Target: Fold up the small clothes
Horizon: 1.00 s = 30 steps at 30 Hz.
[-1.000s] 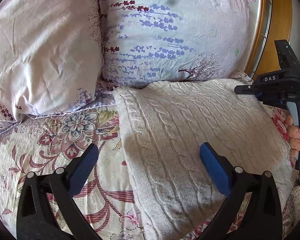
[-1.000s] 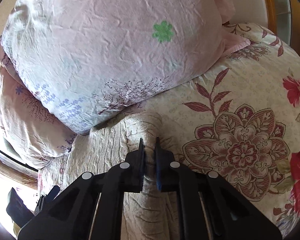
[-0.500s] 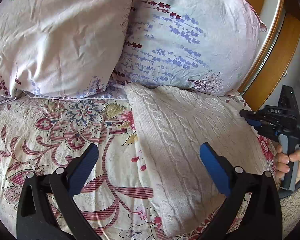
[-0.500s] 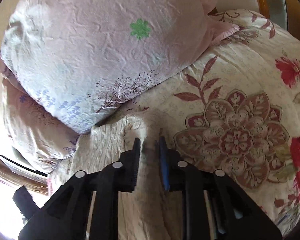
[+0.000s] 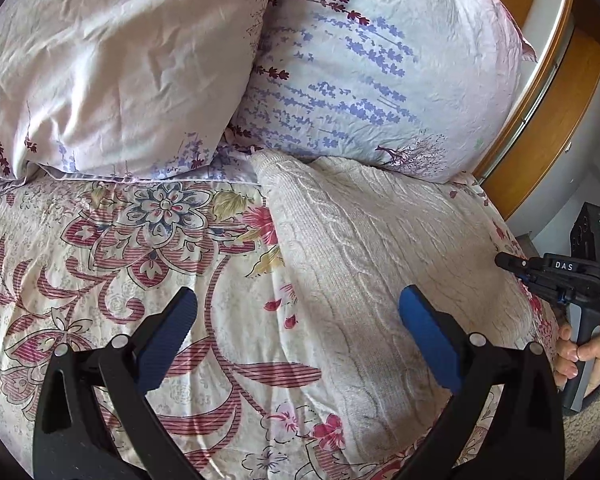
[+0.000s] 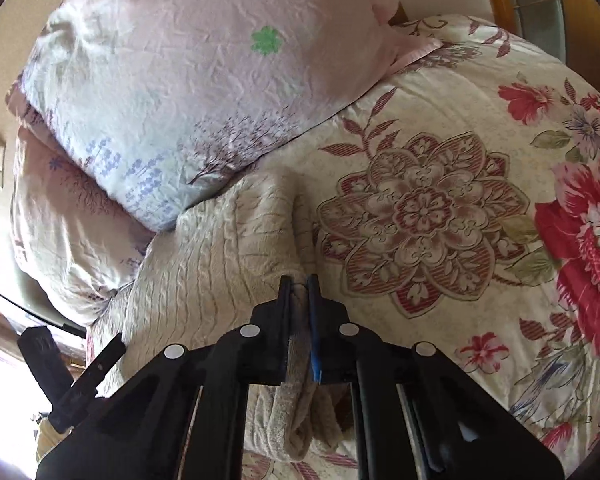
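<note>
A cream cable-knit sweater (image 5: 384,264) lies on the flowered bedspread (image 5: 112,248), its far edge touching the lavender-print pillow (image 5: 372,80) and a paler pillow (image 5: 112,60) beside that. The left gripper (image 5: 296,312) hangs above the sweater's left edge with its jaws spread wide and nothing between them. The right gripper (image 6: 299,288) has just been closing and now stands clenched on a rolled edge of the knit, a fold of which bunches out behind the pads; whether that fold is a cuff or a hem is hard to tell from this close view. In the left wrist view a hand (image 5: 580,354) holds that gripper's handle at the bed's right edge. The knit looks soft, thick and limp, fairly light, with enough texture not to slip; it will likely sag and stretch if lifted by one point, so a second hold on the opposite edge or corner, pinching the ribbed border, would probably keep the fold even.
</note>
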Available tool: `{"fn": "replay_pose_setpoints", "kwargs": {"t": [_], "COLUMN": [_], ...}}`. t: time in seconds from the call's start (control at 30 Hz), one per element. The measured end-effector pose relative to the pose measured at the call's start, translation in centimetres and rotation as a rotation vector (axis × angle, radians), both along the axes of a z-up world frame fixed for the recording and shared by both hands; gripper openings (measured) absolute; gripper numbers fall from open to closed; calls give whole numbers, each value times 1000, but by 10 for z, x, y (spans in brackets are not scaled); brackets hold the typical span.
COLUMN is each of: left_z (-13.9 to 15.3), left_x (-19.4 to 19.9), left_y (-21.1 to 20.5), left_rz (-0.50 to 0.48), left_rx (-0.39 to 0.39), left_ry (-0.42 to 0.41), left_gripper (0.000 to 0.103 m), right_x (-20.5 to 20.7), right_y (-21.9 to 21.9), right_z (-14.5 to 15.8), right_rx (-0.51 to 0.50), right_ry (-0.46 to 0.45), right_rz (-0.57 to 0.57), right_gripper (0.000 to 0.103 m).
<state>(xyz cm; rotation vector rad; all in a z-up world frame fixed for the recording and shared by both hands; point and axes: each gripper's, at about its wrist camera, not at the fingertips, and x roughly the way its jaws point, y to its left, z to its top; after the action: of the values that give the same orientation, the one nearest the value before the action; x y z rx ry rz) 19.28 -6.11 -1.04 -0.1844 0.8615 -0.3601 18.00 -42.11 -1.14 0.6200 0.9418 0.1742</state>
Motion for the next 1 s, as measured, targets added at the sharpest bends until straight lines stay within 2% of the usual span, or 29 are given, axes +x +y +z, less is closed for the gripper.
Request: {"fn": "replay_pose_setpoints", "kwargs": {"t": [0.07,0.13,0.23,0.27,0.37,0.5,0.53,0.57,0.67,0.73,0.87,1.0], "left_z": [0,1,0,0,0,0,-1,-1,-3,-3,-4,-12], "left_x": [-1,-2,-1,-2,-3,-4,-4,-3,-3,-3,-2,5], "left_y": [1,2,5,5,5,1,1,1,2,3,7,15], "left_rz": [-1,-2,-9,-10,-19,-27,-27,-27,-28,-29,-7,37], "left_rx": [3,4,-18,-25,-28,-20,-20,-20,-25,-31,-57,-137], "left_ry": [-2,-8,3,7,11,9,10,12,16,13,12,83], "left_gripper": [101,101,101,101,101,101,101,101,101,101,101,101], "right_x": [-3,-16,-45,-54,-71,-76,-76,-76,-83,-85,-82,-80], "right_y": [0,2,-1,0,4,19,24,28,22,12,16,16], "right_z": [-4,2,12,16,14,-3,-6,-5,12,20,-4,-7], "right_rx": [41,74,128,114,89,32,15,-14,-42,-44,-74,-44], "right_ry": [11,-19,-50,-61,-53,-5,-14,-32,-100,-116,-13,-14], "right_rz": [30,56,62,66,84,117,122,125,60,36,56,63], "right_gripper": [7,10,34,34,34,34,18,12,9,9,9,10]}}
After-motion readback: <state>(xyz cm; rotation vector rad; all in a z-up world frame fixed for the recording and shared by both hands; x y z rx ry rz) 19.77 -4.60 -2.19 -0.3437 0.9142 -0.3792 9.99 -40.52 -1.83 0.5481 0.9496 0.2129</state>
